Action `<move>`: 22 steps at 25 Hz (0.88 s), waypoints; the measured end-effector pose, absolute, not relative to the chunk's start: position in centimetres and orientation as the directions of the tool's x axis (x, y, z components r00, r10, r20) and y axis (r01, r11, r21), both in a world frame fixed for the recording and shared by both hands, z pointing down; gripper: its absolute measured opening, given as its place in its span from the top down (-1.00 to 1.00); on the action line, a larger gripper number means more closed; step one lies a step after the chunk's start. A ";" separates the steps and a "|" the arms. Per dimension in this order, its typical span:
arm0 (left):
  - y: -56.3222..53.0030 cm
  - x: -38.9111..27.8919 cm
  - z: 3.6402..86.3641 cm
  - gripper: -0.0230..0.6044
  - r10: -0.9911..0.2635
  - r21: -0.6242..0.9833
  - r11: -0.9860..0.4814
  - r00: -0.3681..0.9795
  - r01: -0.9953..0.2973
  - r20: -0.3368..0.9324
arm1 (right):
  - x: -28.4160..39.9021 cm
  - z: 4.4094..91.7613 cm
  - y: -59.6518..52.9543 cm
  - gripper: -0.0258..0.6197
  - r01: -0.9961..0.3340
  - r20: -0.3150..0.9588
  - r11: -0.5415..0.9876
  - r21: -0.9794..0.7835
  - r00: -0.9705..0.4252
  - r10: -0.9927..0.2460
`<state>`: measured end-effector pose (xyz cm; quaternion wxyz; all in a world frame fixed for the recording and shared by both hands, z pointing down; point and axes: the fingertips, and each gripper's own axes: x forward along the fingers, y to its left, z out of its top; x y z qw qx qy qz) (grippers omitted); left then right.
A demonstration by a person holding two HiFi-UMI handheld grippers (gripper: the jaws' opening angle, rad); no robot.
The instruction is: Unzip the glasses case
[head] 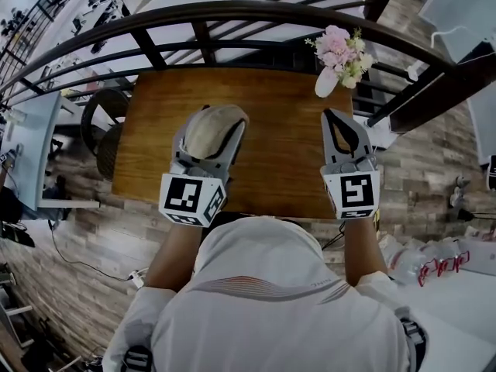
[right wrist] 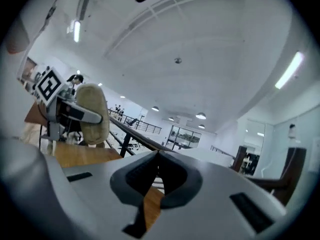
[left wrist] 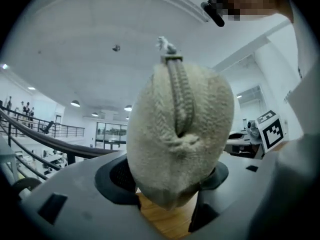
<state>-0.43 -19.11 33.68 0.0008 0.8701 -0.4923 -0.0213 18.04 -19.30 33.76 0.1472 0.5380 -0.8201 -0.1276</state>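
Observation:
A beige fabric glasses case [head: 208,130] is held above the wooden table [head: 271,91], with my left gripper [head: 215,119] shut on its sides. In the left gripper view the case [left wrist: 180,134] stands on end between the dark pads [left wrist: 116,176]. Its zipper [left wrist: 181,101] runs down the middle and looks closed, and the metal pull [left wrist: 166,46] sticks up at the top end. My right gripper [head: 335,115] hovers to the right of the case, apart from it, shut with nothing between its jaws. The right gripper view shows its jaws meeting [right wrist: 157,156] and the case [right wrist: 93,115] off to the left.
A white vase of pink flowers [head: 339,56] stands at the table's far right corner. A dark curved railing [head: 232,10] runs behind the table. A dark chair [head: 101,122] sits at the left side, over wood-plank flooring.

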 end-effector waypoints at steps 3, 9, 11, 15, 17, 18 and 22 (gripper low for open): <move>-19.0 -1.7 34.0 0.01 -0.879 0.007 -0.475 0.475 -0.880 -0.033 | 19.5 34.4 -19.8 0.76 -0.900 0.108 0.376 0.220 -0.361 -0.926; -19.4 -2.9 35.0 0.01 -0.900 0.041 -0.437 0.436 -0.899 -0.019 | 20.6 34.3 -19.9 0.76 -0.925 0.099 0.331 0.186 -0.318 -0.943; -19.4 -2.8 35.0 0.01 -0.897 0.035 -0.443 0.442 -0.896 -0.017 | 20.5 34.4 -19.9 0.77 -0.925 0.104 0.334 0.180 -0.320 -0.942; -19.4 -3.0 35.3 0.01 -0.894 0.038 -0.448 0.448 -0.893 -0.008 | 20.1 34.6 -19.8 0.76 -0.924 0.107 0.343 0.171 -0.328 -0.938; -19.7 -3.1 35.6 0.01 -0.894 0.045 -0.447 0.448 -0.893 0.002 | 20.3 34.7 -19.9 0.76 -0.928 0.107 0.336 0.158 -0.323 -0.940; -19.8 -3.2 35.8 0.01 -0.895 0.049 -0.446 0.447 -0.894 0.008 | 20.4 34.7 -20.0 0.76 -0.930 0.108 0.334 0.153 -0.320 -0.941; -19.9 -3.2 36.0 0.01 -0.894 0.052 -0.446 0.447 -0.893 0.014 | 20.5 35.0 -20.0 0.76 -0.929 0.116 0.339 0.146 -0.324 -0.939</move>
